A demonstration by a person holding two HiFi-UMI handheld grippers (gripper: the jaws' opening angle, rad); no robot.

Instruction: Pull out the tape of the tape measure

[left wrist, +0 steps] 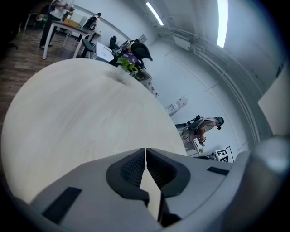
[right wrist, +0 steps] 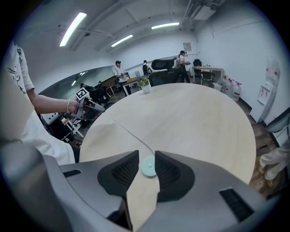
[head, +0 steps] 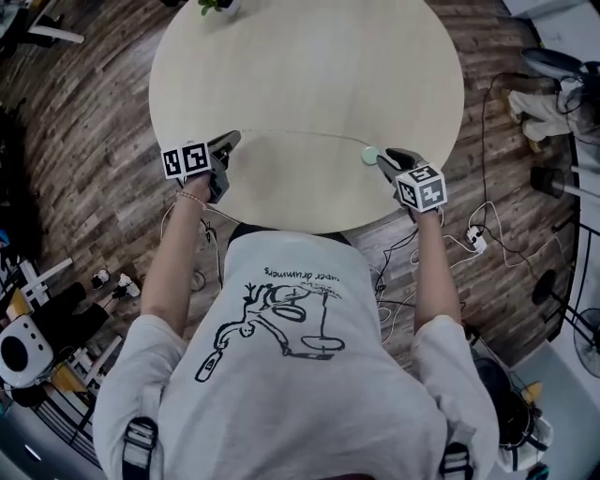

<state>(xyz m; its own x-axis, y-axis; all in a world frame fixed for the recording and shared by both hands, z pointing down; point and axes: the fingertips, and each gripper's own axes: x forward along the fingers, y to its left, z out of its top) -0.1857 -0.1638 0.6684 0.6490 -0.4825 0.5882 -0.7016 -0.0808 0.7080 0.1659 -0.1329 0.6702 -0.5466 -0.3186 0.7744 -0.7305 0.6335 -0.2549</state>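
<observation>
Left tool point(head: 232, 141) clenched on the tape point(head: 300, 134), right tool point(head: 382, 158) grasping the mint tape measure point(head: 370, 155), above a round worktop point(head: 309, 66); potted plant point(head: 217, 6) at far rim.

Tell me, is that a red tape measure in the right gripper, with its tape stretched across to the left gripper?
Not red: the right gripper view shows that the tape measure in the right gripper is pale green. Its tape does stretch across to the left gripper.

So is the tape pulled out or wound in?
Out: the tape runs from the green case in the right gripper to the left gripper.
</observation>
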